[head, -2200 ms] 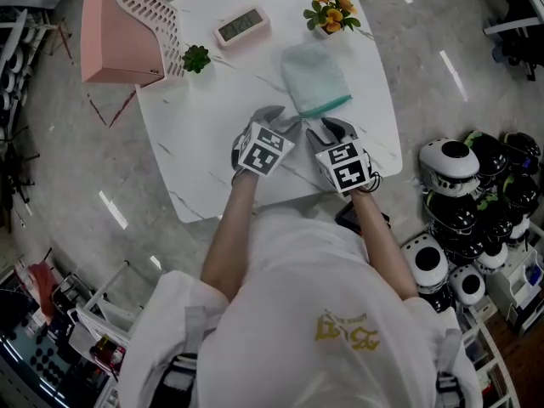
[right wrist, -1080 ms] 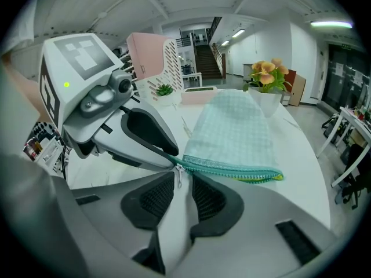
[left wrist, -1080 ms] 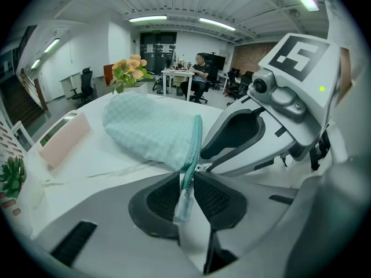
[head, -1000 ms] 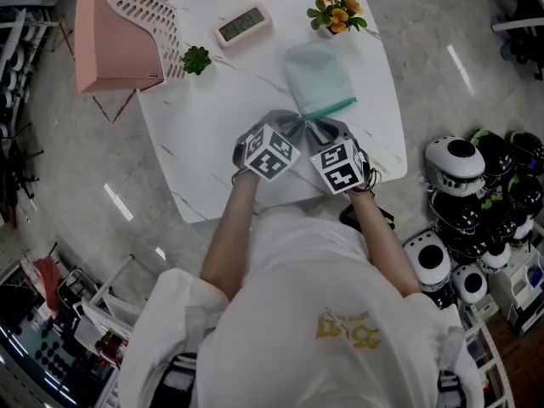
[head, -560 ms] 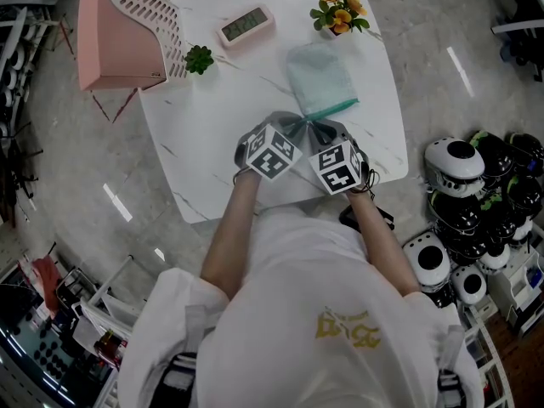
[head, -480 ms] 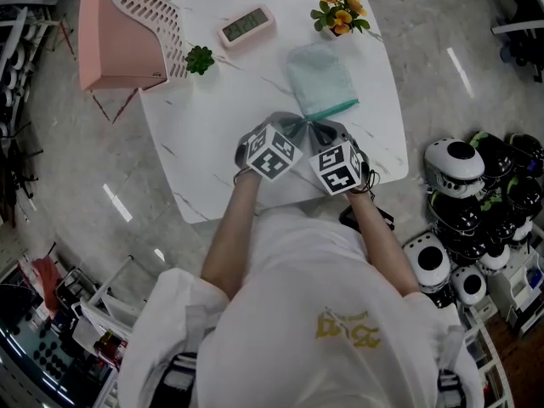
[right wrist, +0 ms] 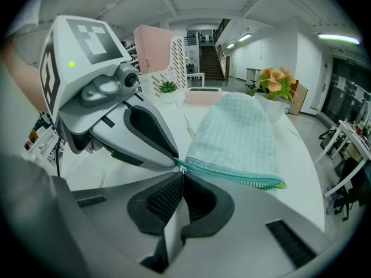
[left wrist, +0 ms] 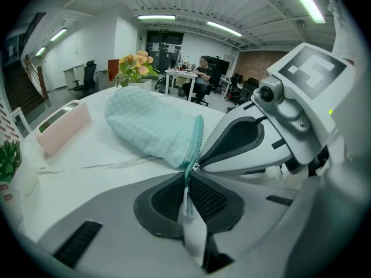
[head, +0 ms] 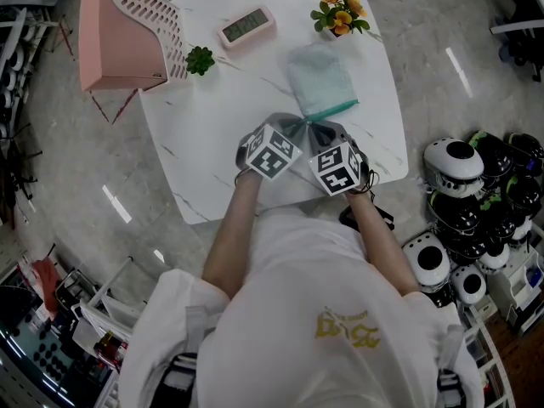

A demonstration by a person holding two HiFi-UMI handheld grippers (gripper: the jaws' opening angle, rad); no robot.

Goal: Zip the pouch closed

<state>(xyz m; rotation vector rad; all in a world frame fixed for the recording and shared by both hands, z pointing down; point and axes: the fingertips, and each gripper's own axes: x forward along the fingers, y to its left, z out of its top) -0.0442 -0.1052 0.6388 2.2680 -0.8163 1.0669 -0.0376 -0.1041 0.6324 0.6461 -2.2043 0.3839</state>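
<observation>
A pale teal checked pouch (head: pixel 319 79) lies on the white marble table (head: pixel 195 134), its zipper edge (right wrist: pixel 237 179) facing me. Both grippers meet at its near left corner. My left gripper (head: pixel 299 124) (left wrist: pixel 188 181) is closing, and a teal strip at the zipper's end (left wrist: pixel 186 193) is pinched between its pads. My right gripper (head: pixel 313 126) (right wrist: pixel 182 175) is shut on the small zipper pull (right wrist: pixel 182 169) at that same corner. Their fingertips almost touch each other. The rest of the pouch lies flat beyond them.
At the table's far left stands a pink slatted rack (head: pixel 119 32). A small green plant (head: pixel 200 58), a pink clock (head: pixel 244 25) and a pot of orange flowers (head: pixel 336 11) line the far edge. Black and white helmets (head: pixel 463 202) crowd the floor at right.
Both grippers moved forward and drew together at the pouch's near corner. In the last half second nothing has visibly shifted.
</observation>
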